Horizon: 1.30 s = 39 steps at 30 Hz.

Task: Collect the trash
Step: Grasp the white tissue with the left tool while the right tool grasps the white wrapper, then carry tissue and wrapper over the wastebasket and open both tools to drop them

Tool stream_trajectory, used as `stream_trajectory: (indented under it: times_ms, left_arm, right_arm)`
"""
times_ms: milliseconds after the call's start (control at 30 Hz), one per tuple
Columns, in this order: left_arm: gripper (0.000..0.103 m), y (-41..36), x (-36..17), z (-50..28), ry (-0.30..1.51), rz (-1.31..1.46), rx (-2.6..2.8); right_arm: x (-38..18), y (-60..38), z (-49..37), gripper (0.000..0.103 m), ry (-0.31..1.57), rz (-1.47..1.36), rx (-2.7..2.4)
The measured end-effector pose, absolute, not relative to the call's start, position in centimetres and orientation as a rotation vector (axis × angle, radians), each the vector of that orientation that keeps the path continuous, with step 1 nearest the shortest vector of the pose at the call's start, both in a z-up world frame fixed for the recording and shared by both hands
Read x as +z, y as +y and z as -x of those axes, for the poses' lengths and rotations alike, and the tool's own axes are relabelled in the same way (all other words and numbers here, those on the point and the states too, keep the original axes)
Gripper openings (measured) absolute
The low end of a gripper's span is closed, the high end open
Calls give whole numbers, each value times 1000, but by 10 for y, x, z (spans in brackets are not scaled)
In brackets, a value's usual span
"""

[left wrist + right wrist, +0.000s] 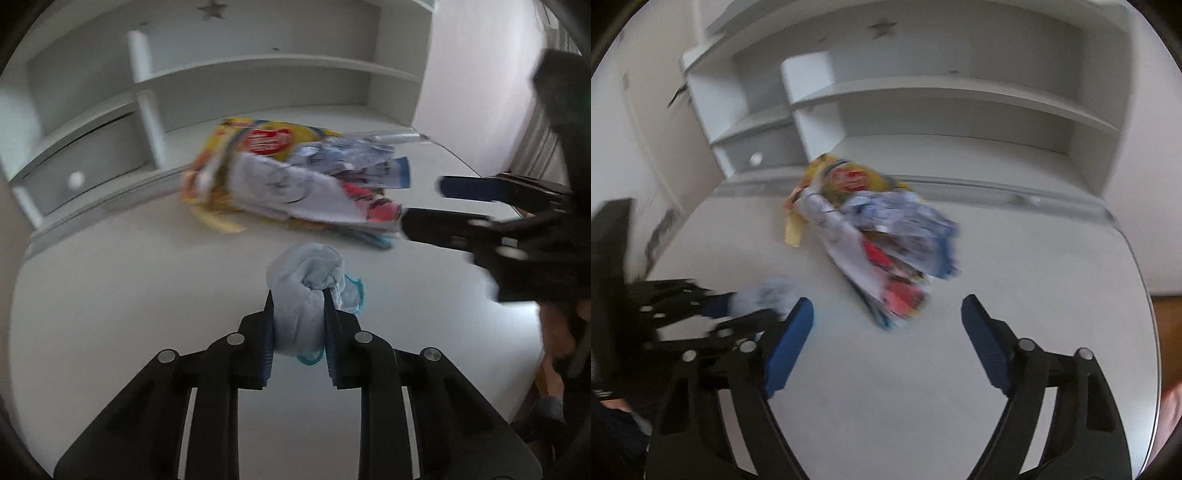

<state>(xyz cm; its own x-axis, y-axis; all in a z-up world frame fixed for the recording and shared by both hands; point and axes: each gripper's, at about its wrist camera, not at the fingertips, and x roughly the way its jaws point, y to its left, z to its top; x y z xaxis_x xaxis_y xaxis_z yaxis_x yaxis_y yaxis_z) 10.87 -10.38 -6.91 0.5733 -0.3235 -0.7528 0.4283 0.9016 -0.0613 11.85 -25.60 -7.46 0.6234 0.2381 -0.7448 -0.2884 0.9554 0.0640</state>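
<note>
A crumpled pale-blue cloth wad with a turquoise scalloped edge point(310, 295) sits pinched between the blue-padded black left tongs point(298, 306), whose jaws stand narrow and press on it from both sides, just above the white worktop point(129, 295). The right wrist view shows the same wad point(768, 295) at its left edge, blurred, in the left tongs point(746, 310).

Beyond the wad, near the middle of the worktop, lies a heap of litter: a yellow crinkled snack bag with a red label point(258, 144) at the back, a white printed wrapper with line drawings and pink-red patches point(295, 192) lying over it, and a crumpled blue-and-white foil wrapper point(354, 155) beside that. The heap is apart from the wad.

The right tongs point(888, 314), black with blue ribbed pads point(792, 339), stand wide with nothing between them, pointing at the near end of the heap; the red patch of the white wrapper point(905, 295) lies just ahead of the gap. In the left wrist view they point(421, 205) reach in from the right, tips close to the wrapper's edge; whether they touch it is blurred.

Behind the worktop stands a white shelf unit with open compartments point(277, 70) and a drawer with a round white knob point(76, 180).
</note>
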Motion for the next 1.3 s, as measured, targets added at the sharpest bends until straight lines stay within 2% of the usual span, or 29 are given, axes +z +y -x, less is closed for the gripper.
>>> stream_trajectory:
  times_ms: [300,567,700,767,833,900,933,1000,1300]
  left_arm:
    - [22,-37,-69,-96,851,-18,-355]
    - [22,-5,-80,-95,872,84,-350]
    - [22,-1,-78,-93,862,95,-365]
    - [22,-1,-76,-92,858,93,-369]
    - [22,0,-76,-93,856,93,-372]
    - [22,-1,-76,-93,852,87,-369]
    - [22,-1,-76,-93,850,84,-367]
    - [22,-2,-73,-92,847,87,-370]
    - [22,-50,-53,-78,807,29,-448]
  right_arm:
    - [-101,-220,-161,74,893,226,242]
    - [-91,-198,-126,70,926,197,405]
    - [-100,-191,-135,61,967,194,380]
    - [-107,-185,-139,52,984,219,370]
    - [-114,-180,-142,47,999,249,346]
    - [-117,-178,-143,32,999,246,337]
    - [-116,-178,-140,31,993,240,334]
    - [-111,-181,-133,17,975,217,335]
    - [-88,-242,-70,16,927,-222,453]
